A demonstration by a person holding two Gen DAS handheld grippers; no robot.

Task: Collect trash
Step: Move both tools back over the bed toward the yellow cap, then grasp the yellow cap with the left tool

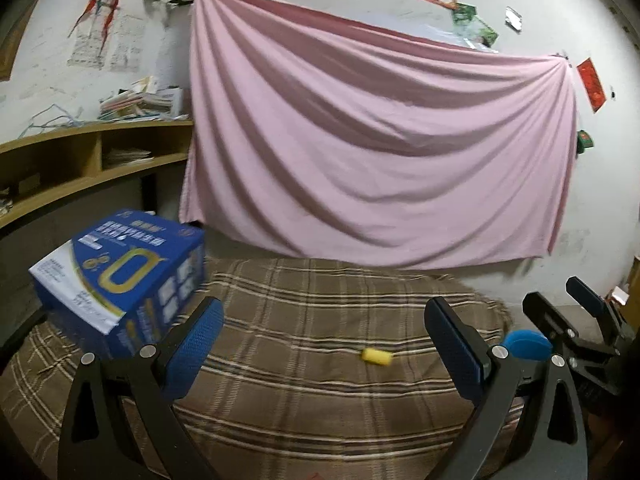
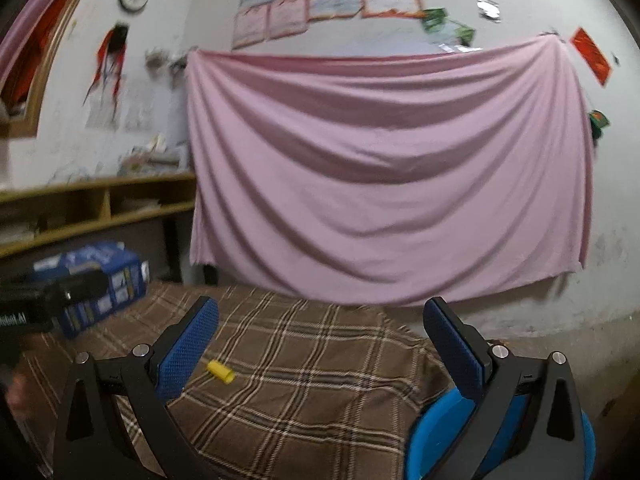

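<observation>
A small yellow cylinder (image 1: 376, 357) lies on the brown plaid cloth (image 1: 304, 408), ahead of my left gripper (image 1: 324, 332), which is open and holds nothing. In the right wrist view the same yellow piece (image 2: 221, 371) sits just right of the left blue pad (image 2: 188, 348) of my right gripper (image 2: 322, 336), which is also open and holds nothing. A blue round object (image 2: 436, 436) lies low under that gripper's right finger. The left wrist view also shows this blue round object (image 1: 528, 345), with the right gripper (image 1: 560, 300) above it.
A blue printed carton (image 1: 120, 272) stands on the cloth's left side, also in the right wrist view (image 2: 100, 276). A wooden shelf (image 1: 80, 160) with papers runs along the left wall. A pink sheet (image 1: 380, 140) hangs on the back wall behind the table.
</observation>
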